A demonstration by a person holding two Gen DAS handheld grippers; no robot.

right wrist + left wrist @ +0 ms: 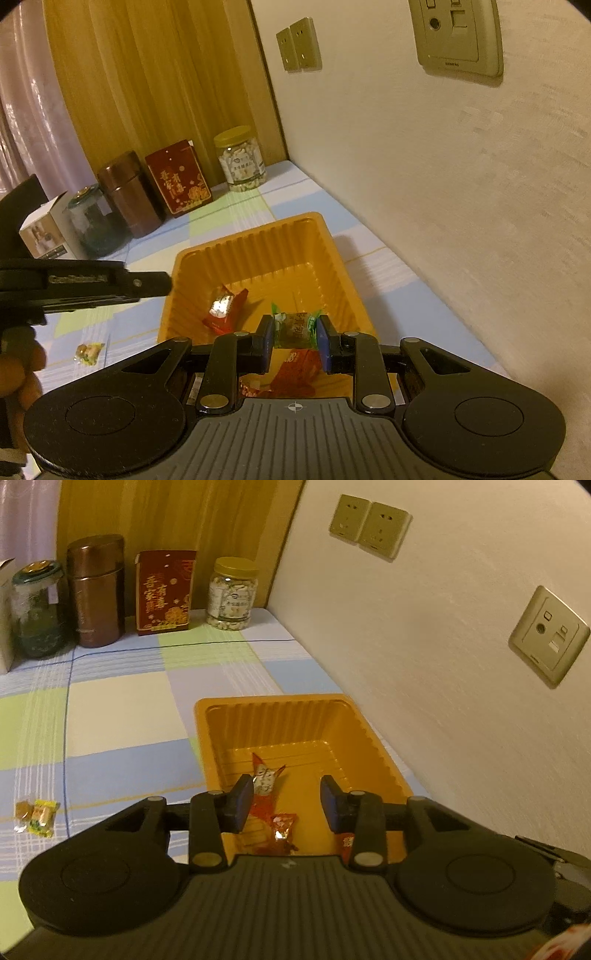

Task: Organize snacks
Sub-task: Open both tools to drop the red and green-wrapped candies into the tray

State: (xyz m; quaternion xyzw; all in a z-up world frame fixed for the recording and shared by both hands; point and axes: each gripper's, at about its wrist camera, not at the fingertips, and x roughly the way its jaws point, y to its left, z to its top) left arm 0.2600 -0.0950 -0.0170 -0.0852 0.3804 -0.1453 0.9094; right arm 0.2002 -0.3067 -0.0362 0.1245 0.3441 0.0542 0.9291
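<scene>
Jaws of the right gripper [295, 338] pinch a brown green-ended wrapped candy [294, 328], long axis across them, directly above the orange ribbed plastic tray [258, 236] at lower centre; left gripper [287, 803] spread, empty

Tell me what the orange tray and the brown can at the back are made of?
The orange tray looks like thin glossy plastic: ribbed walls and a shiny floor. The brown can looks like metal with a coppery sheen, though coated plastic is possible.

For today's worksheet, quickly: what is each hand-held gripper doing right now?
Left hand-held gripper: open, holding nothing.
Right hand-held gripper: closed on a green-ended wrapped candy.
</scene>
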